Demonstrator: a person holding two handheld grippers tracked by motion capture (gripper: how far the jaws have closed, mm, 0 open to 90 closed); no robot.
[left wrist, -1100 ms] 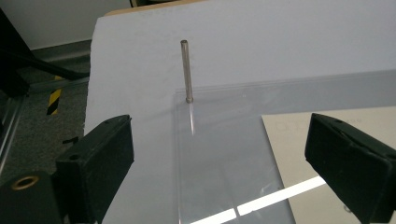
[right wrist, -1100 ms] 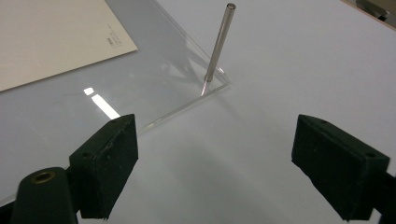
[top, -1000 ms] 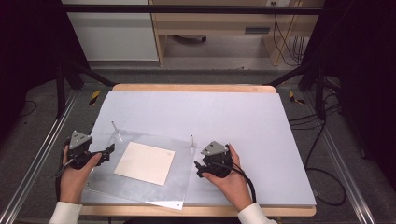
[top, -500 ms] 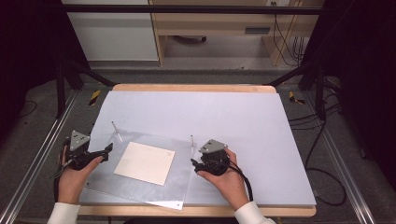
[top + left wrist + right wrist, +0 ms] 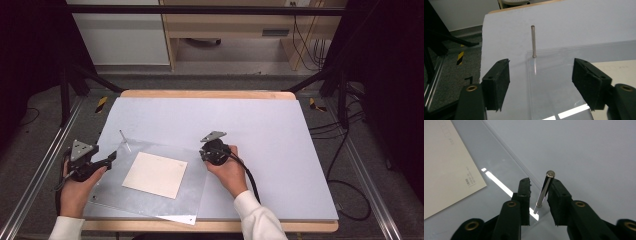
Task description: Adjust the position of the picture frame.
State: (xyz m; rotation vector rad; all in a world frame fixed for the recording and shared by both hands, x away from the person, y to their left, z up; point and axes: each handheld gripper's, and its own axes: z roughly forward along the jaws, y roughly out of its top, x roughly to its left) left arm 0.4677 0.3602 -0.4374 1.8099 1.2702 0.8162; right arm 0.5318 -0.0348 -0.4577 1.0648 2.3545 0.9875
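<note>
A pale grey table (image 5: pixel 260 135) with a wooden edge stands on a dark floor, with a clear plastic sheet (image 5: pixel 195 200) lying flat on its near left part and a cream card (image 5: pixel 155 175) on the sheet. From the high view the left gripper (image 5: pixel 111 158) sits at the sheet's left edge and the right gripper (image 5: pixel 205 150) at its far right corner. In the left gripper view the left gripper (image 5: pixel 541 75) has its jaws spread wide over the sheet's (image 5: pixel 559 82) corner, where a thin metal pin (image 5: pixel 533 41) stands upright, ahead of the jaws. In the right gripper view the right gripper (image 5: pixel 539 201) has its jaws narrowly parted around a second pin (image 5: pixel 544 190) at the sheet's (image 5: pixel 499 170) corner; whether they touch it I cannot tell.
</note>
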